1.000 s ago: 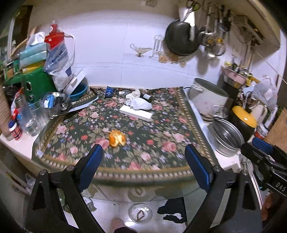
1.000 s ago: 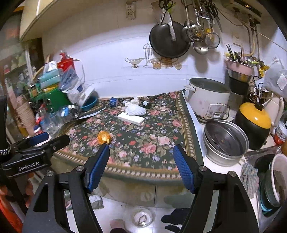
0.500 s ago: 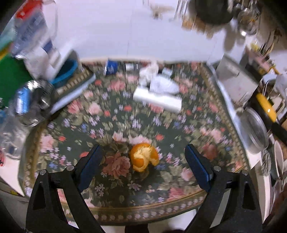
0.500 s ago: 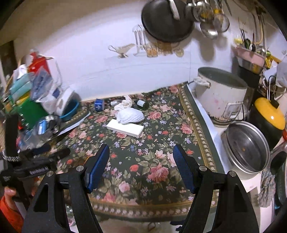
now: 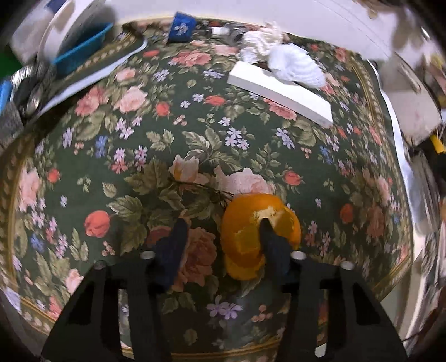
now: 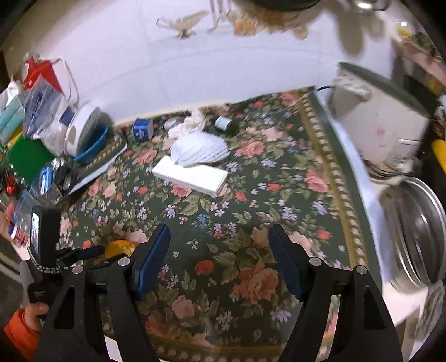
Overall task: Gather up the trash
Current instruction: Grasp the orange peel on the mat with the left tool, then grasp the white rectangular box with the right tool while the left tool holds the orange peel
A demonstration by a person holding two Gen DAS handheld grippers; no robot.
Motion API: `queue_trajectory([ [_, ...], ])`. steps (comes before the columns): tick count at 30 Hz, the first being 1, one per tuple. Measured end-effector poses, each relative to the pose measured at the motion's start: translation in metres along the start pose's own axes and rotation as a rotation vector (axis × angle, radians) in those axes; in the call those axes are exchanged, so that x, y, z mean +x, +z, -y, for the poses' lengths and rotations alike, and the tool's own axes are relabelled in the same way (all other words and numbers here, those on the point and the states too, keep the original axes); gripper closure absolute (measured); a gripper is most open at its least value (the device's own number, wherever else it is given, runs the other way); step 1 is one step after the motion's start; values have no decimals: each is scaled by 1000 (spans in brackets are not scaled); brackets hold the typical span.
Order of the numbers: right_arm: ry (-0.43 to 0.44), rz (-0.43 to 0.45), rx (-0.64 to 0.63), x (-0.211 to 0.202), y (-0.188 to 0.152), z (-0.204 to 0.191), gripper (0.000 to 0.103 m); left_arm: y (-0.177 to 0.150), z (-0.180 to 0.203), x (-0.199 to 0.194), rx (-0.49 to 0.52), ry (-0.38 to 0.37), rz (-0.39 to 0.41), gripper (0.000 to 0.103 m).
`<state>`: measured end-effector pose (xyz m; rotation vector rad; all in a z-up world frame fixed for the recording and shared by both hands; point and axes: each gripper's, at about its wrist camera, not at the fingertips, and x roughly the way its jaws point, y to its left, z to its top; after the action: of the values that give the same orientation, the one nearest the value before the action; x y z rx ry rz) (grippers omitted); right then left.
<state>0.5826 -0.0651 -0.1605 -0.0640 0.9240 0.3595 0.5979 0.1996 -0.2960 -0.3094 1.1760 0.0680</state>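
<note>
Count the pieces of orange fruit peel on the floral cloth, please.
1: the curled orange fruit peel lies near the floral cloth's front edge, at the closing left gripper. No others show, though clutter may hide some.

This is a home kitchen. A white rice cooker [image 6: 382, 125] and a steel pot [image 6: 418, 236] stand at three o'clock of the floral-clothed worktop [image 6: 251, 211], under a white tiled wall [image 6: 172, 64].

- No legible text, labels or numbers in either view.
- Blue packet [image 5: 180, 26] by the wall: white print, too blurred to read.
- Bottle [image 6: 225, 124] label: unreadable.
</note>
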Motion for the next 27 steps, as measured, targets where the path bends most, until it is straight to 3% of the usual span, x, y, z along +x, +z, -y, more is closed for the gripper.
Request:
queue_trajectory([
  [3,49,-41,-60,25,13,5,33,1,0,3,-47,-29,-12,87],
  [6,85,-72,-109,50,29,11,33,6,6,2,-57,5,14,94],
  [17,215,-158,-156,149,73,19,33,46,-2,-20,-179,96,161,96],
  [22,232,-202,-171,179,79,12,33,53,-10,-27,-199,115,183,96],
  [27,280,-241,-196,183,68,5,33,50,-13,-27,-193,117,175,96],
])
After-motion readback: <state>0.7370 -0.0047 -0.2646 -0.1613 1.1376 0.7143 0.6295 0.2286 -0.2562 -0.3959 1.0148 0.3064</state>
